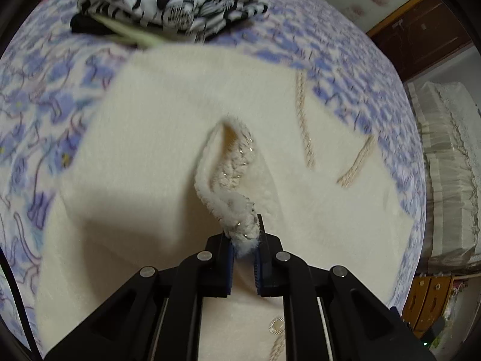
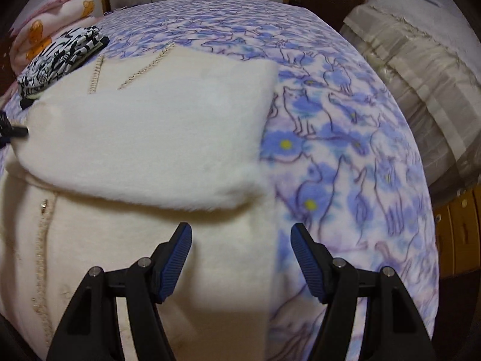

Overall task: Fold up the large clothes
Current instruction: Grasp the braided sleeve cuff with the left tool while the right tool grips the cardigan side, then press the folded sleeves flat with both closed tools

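Observation:
A large cream fuzzy garment [image 1: 168, 138] with braided trim lies spread on the bed. In the left wrist view my left gripper [image 1: 244, 242] is shut on a raised fold of its braided edge [image 1: 228, 180], which stands up in a loop from the jaws. In the right wrist view the same cream garment [image 2: 156, 138] shows a sleeve folded across its body. My right gripper [image 2: 242, 234] is open above the garment's right edge, nothing between its blue pads [image 2: 177, 258]. The other gripper's tip pokes in at the far left of that view.
The bedspread [image 2: 345, 156] is blue and white with flowers and cats. A folded black-and-white patterned cloth [image 1: 168, 0] lies at the far side of the bed, also the patterned cloth [image 2: 60, 57]. A pink pillow [image 2: 51, 27] sits beyond it. A covered beige piece of furniture [image 2: 415, 69] stands beside the bed.

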`<state>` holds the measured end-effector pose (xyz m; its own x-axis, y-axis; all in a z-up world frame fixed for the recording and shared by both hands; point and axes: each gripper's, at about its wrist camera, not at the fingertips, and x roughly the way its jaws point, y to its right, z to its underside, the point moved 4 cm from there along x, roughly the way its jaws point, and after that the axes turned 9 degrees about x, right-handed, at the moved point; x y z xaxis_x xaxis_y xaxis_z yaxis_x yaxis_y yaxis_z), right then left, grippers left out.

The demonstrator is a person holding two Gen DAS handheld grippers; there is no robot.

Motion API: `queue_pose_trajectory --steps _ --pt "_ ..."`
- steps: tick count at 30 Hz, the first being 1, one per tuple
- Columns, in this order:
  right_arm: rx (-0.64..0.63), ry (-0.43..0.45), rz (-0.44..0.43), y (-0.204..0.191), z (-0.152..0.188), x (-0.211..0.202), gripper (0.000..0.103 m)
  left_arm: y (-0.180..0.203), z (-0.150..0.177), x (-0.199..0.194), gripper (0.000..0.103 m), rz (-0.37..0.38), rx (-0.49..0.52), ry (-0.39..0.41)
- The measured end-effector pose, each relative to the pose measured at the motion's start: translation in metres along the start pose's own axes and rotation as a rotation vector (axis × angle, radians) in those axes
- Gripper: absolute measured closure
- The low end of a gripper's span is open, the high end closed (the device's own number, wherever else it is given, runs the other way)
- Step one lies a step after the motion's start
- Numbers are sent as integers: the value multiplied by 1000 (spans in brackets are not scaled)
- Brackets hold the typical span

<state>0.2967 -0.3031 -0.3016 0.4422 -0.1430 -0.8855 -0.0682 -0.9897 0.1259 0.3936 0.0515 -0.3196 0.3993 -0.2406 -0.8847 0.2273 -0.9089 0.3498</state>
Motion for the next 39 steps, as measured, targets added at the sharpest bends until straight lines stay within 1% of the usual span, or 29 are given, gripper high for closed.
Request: queue_pose_trajectory --steps 1,4,6,8,9,10,11,12,13,14,16,19,22,25,26,27,29,30,31,32,33,34,35,37,38,39 --pt "-24 2 2 1 -4 6 35 4 -7 -4 94 10 -8 27" --pt "-69 17 -10 2 -13 17 35 16 -22 -10 94 21 -10 64" --pt "-100 32 -31 -1 -17 23 36 26 -25 -12 94 -8 22 68" --pt "-134 59 -44 -4 -19 26 42 36 -23 -11 94 -44 63 67" --pt "-148 76 -64 -6 -21 25 50 39 -21 -11 94 -62 78 67" --pt "-158 91 -92 -8 -22 25 64 42 -19 -11 94 -83 92 65" --pt "-159 97 -101 -9 -25 25 70 44 -17 -10 94 -112 102 58" --pt "-152 95 -106 -8 -26 26 71 44 -14 -8 94 -132 107 55" --pt "-130 81 -119 -4 -28 29 75 44 -11 -8 95 -147 110 54" --pt "-98 66 -135 1 -28 31 76 45 -9 -6 95 -160 110 52" --pt "-4 32 -157 15 -27 37 80 40 -1 -1 95 -173 98 32" --pt "155 -19 -230 35 -23 46 81 31 12 11 95 -208 83 2" --pt "292 -66 -294 45 -18 56 81 21 24 22 95 -250 82 -19" --pt "469 -138 -387 58 -12 66 80 9 33 36 95 -236 64 -19" --pt "500 -154 -406 60 -11 64 80 6 35 40 94 -224 61 -14" --pt "499 -159 -414 60 -10 61 80 3 35 41 92 -211 58 -6" --pt "465 -155 -413 60 -9 48 80 0 34 36 90 -186 42 -6" --pt "436 -164 -404 60 -9 40 80 0 33 32 85 -184 40 -7" --pt "413 -177 -388 60 -9 34 79 0 32 25 79 -206 44 -2" --pt "394 -187 -372 61 -9 28 77 3 31 17 63 -251 62 14" --pt "378 -187 -353 62 -10 20 77 6 30 10 42 -288 83 22" --pt "364 -162 -341 63 -12 9 77 10 30 3 36 -316 109 33" --pt "357 -133 -344 62 -15 -1 77 18 32 -6 35 -333 144 45" --pt "334 -87 -377 54 -24 -20 78 35 35 -18 35 -334 208 50" --pt "315 -75 -406 44 -28 -28 78 44 38 -22 35 -320 228 51" --pt "299 -66 -430 35 -32 -32 82 54 42 -25 35 -290 250 46"
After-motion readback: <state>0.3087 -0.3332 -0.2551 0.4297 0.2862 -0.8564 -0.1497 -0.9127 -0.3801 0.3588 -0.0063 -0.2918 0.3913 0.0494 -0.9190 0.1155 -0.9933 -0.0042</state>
